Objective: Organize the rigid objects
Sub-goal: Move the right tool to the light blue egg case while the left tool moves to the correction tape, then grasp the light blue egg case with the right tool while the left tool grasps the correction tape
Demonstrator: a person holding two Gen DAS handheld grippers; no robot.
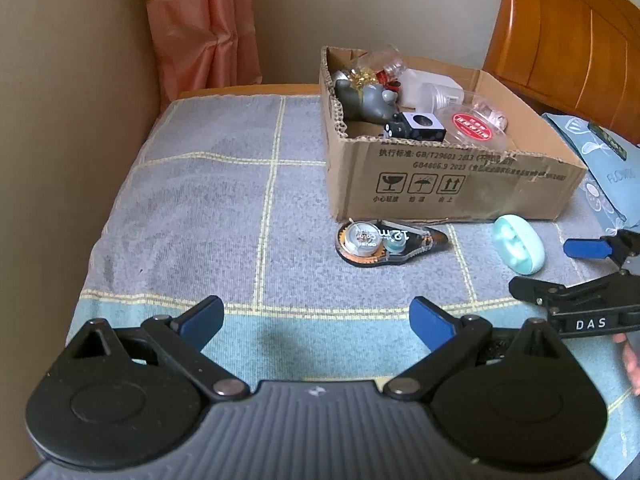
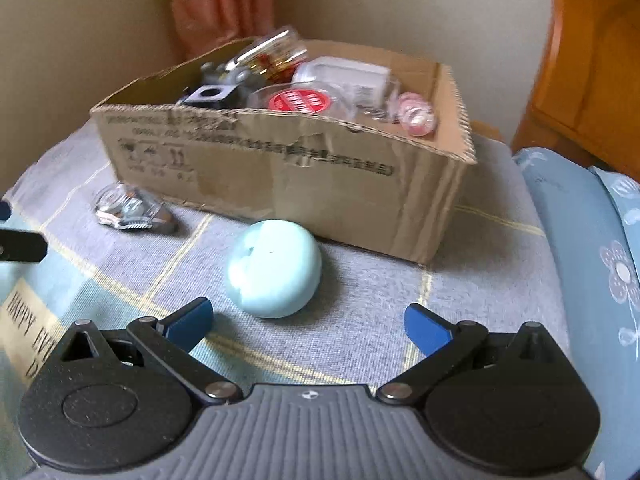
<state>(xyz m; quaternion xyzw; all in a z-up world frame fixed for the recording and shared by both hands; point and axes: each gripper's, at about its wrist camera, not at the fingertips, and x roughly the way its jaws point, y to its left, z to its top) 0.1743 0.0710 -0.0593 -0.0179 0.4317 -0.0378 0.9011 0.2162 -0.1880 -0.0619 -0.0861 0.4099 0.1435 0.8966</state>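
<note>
A cardboard box (image 1: pixel 448 184) holding several small items stands at the back right of the checked cloth; it also shows in the right wrist view (image 2: pixel 304 184). A correction tape dispenser (image 1: pixel 388 242) lies in front of the box, and shows in the right wrist view (image 2: pixel 128 208). A pale blue oval object (image 1: pixel 518 250) lies to its right (image 2: pixel 274 268). My left gripper (image 1: pixel 316 320) is open and empty, well short of the dispenser. My right gripper (image 2: pixel 308 324) is open and empty, just short of the blue oval object; it also shows in the left wrist view (image 1: pixel 544 270).
A light blue pillow (image 2: pixel 584 248) lies along the right edge. A wooden headboard (image 1: pixel 580 40) rises at the back right. A beige wall (image 1: pixel 60 120) and a pink curtain (image 1: pixel 204 24) close the left and back. A printed label (image 2: pixel 28 332) lies at the left.
</note>
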